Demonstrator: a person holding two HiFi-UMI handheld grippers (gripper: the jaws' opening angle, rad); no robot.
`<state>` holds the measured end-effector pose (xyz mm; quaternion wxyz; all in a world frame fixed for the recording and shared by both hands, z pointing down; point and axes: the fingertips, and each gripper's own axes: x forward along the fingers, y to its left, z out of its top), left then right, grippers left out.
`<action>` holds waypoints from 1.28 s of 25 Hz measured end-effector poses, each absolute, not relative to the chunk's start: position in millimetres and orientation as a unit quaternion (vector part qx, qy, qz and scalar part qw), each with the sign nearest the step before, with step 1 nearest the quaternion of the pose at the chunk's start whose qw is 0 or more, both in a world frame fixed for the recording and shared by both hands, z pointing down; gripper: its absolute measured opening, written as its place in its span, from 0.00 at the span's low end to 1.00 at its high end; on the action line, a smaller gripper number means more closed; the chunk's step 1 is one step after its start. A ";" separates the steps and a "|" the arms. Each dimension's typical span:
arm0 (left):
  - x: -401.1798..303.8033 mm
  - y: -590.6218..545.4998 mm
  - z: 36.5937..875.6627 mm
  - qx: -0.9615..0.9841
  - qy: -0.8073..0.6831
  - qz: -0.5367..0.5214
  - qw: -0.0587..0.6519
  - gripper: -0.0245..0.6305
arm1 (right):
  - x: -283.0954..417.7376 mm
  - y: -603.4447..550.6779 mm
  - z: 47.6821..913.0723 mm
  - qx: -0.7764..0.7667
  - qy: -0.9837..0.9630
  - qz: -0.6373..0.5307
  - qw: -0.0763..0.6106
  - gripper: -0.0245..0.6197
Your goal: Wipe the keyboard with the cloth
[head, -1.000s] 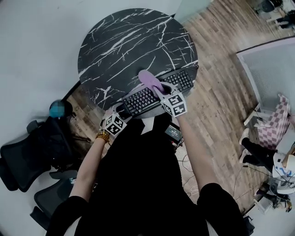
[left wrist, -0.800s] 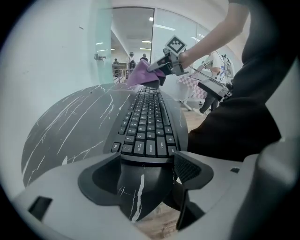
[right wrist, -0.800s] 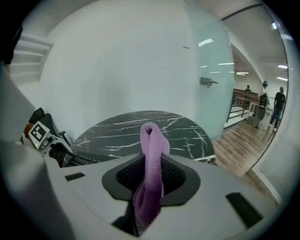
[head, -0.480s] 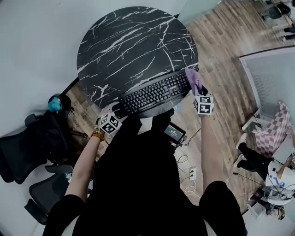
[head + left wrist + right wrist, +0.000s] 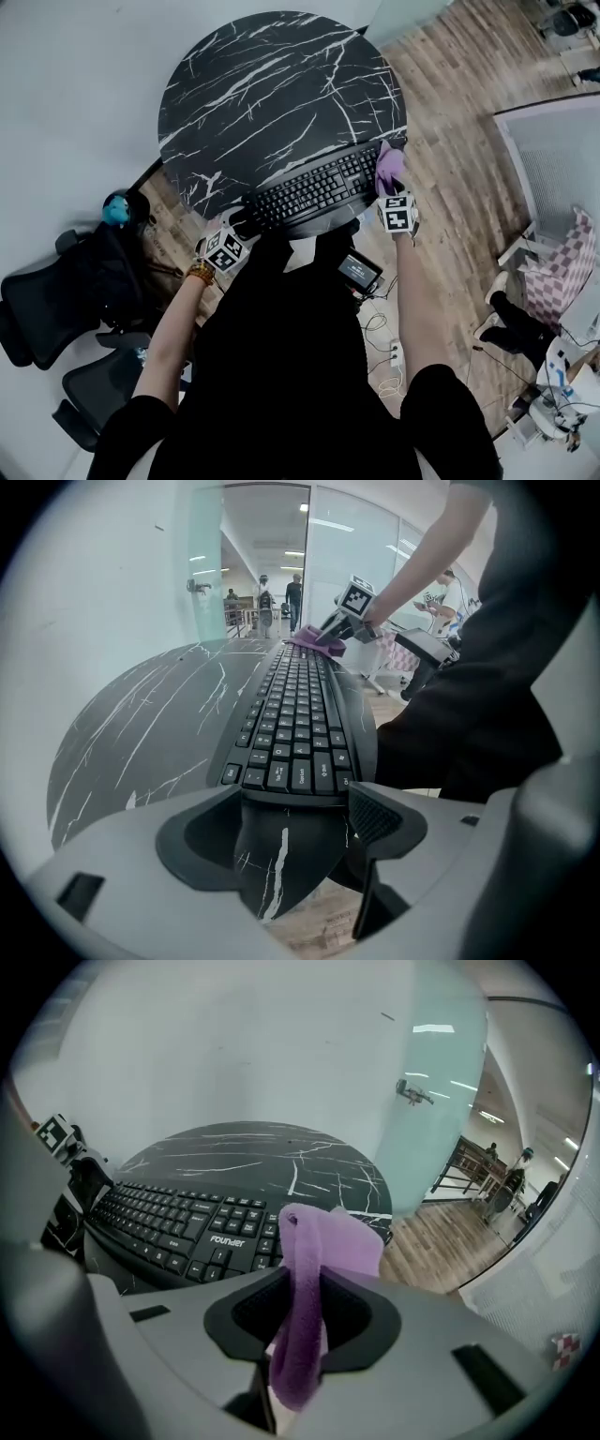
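Note:
A black keyboard (image 5: 309,192) lies along the near edge of a round black marble table (image 5: 272,84). My right gripper (image 5: 392,192) is at the keyboard's right end, shut on a purple cloth (image 5: 389,167). In the right gripper view the cloth (image 5: 309,1241) hangs folded between the jaws, just beside the keyboard (image 5: 169,1222). My left gripper (image 5: 234,230) is at the keyboard's left end. In the left gripper view it (image 5: 281,808) stands open, with the end of the keyboard (image 5: 295,724) just ahead of the jaws and the cloth (image 5: 314,639) far off.
Dark office chairs (image 5: 56,309) stand at the left on the floor. A small device with a screen (image 5: 359,270) and cables (image 5: 380,328) lie on the wood floor below the table edge. A person (image 5: 525,319) sits at the far right.
My right gripper swept the cloth from the middle of the keyboard to its right end, then stayed there. The left gripper stayed at the left end.

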<state>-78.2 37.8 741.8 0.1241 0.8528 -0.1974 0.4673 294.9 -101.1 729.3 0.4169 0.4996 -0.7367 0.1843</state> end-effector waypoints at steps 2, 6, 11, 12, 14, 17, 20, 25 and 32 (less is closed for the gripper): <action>-77.8 37.1 741.9 0.852 -0.197 0.469 0.123 0.55 | 290.7 -99.9 735.5 0.493 -0.732 0.184 0.433 0.20; -78.5 37.5 742.8 0.853 -0.198 0.467 0.125 0.55 | 288.9 -100.0 738.8 0.492 -0.728 0.200 0.434 0.20; -77.5 37.1 741.9 0.854 -0.198 0.464 0.123 0.55 | 287.8 -99.0 739.3 0.495 -0.721 0.201 0.442 0.20; -77.2 37.2 741.9 0.855 -0.198 0.463 0.123 0.55 | 286.8 -98.4 739.8 0.496 -0.719 0.200 0.444 0.20; -77.4 36.9 742.2 0.855 -0.198 0.463 0.123 0.55 | 283.5 -98.1 740.9 0.499 -0.716 0.201 0.445 0.20; -78.0 37.6 742.6 0.855 -0.197 0.464 0.125 0.55 | 280.5 -96.8 742.0 0.502 -0.714 0.205 0.444 0.20; -77.5 37.7 742.5 0.855 -0.197 0.463 0.123 0.56 | 280.5 -96.8 741.7 0.502 -0.712 0.210 0.444 0.19; -76.9 36.7 742.3 0.856 -0.197 0.463 0.122 0.56 | 276.6 -97.0 742.4 0.504 -0.709 0.218 0.442 0.19; -76.6 37.1 743.0 0.858 -0.199 0.458 0.123 0.56 | 269.3 -92.8 742.2 0.502 -0.705 0.220 0.449 0.19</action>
